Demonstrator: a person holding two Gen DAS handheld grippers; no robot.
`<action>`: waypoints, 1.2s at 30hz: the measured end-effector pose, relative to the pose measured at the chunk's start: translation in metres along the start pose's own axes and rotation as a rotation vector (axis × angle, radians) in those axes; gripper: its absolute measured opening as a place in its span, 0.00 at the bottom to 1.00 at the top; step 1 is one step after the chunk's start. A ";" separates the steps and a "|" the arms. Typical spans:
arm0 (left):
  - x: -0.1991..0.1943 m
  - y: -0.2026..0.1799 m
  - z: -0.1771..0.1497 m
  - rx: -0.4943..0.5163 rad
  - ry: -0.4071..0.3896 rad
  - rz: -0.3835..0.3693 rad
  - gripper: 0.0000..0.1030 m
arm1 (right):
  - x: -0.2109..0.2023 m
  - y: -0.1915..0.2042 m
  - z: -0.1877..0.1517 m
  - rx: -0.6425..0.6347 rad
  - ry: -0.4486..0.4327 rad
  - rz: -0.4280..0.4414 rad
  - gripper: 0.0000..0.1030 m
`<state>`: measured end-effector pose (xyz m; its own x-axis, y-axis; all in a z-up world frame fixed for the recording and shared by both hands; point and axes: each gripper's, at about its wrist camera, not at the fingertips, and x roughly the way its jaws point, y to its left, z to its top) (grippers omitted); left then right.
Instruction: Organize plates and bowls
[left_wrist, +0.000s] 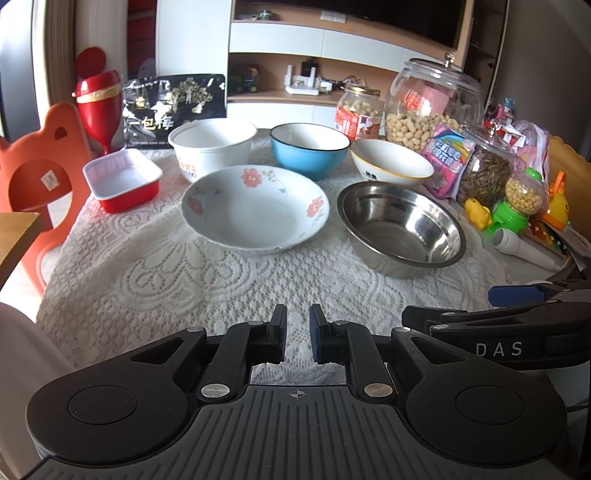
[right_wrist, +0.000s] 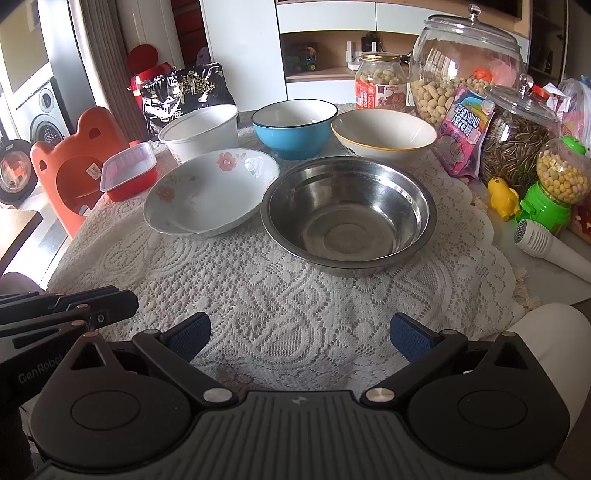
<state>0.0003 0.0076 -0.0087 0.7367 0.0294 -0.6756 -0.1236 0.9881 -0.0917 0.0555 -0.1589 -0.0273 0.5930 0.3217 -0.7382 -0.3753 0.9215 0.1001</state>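
Observation:
On the lace cloth stand a flowered white plate (left_wrist: 255, 206) (right_wrist: 210, 192), a steel bowl (left_wrist: 400, 229) (right_wrist: 349, 214), a blue bowl (left_wrist: 309, 149) (right_wrist: 293, 127), a white gold-rimmed bowl (left_wrist: 391, 162) (right_wrist: 384, 133), a white paper bowl (left_wrist: 212, 146) (right_wrist: 201, 131) and a red tray (left_wrist: 122, 179) (right_wrist: 127, 171). My left gripper (left_wrist: 297, 334) is nearly shut and empty, low over the near cloth. My right gripper (right_wrist: 300, 334) is open and empty, in front of the steel bowl. All dishes stand apart from both grippers.
Glass jars of peanuts (right_wrist: 465, 62) and seeds (right_wrist: 517, 140), a pink snack bag (right_wrist: 463, 134), a green candy dispenser (right_wrist: 554, 184) and a white microphone (right_wrist: 550, 245) crowd the right edge. A black bag (left_wrist: 173, 109) and an orange chair (left_wrist: 40, 184) are at the left.

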 end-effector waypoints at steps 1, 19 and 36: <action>0.000 0.000 0.000 0.000 0.000 0.000 0.15 | 0.000 0.000 0.000 0.000 0.000 0.000 1.00; 0.000 0.000 0.000 0.000 0.001 0.000 0.15 | 0.000 0.000 0.000 0.001 0.001 0.001 1.00; 0.004 0.003 0.005 -0.016 -0.010 -0.038 0.15 | 0.004 -0.008 0.006 0.017 -0.009 0.014 1.00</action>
<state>0.0066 0.0115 -0.0081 0.7476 -0.0064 -0.6641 -0.1060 0.9860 -0.1287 0.0649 -0.1636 -0.0273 0.5940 0.3368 -0.7306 -0.3720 0.9202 0.1218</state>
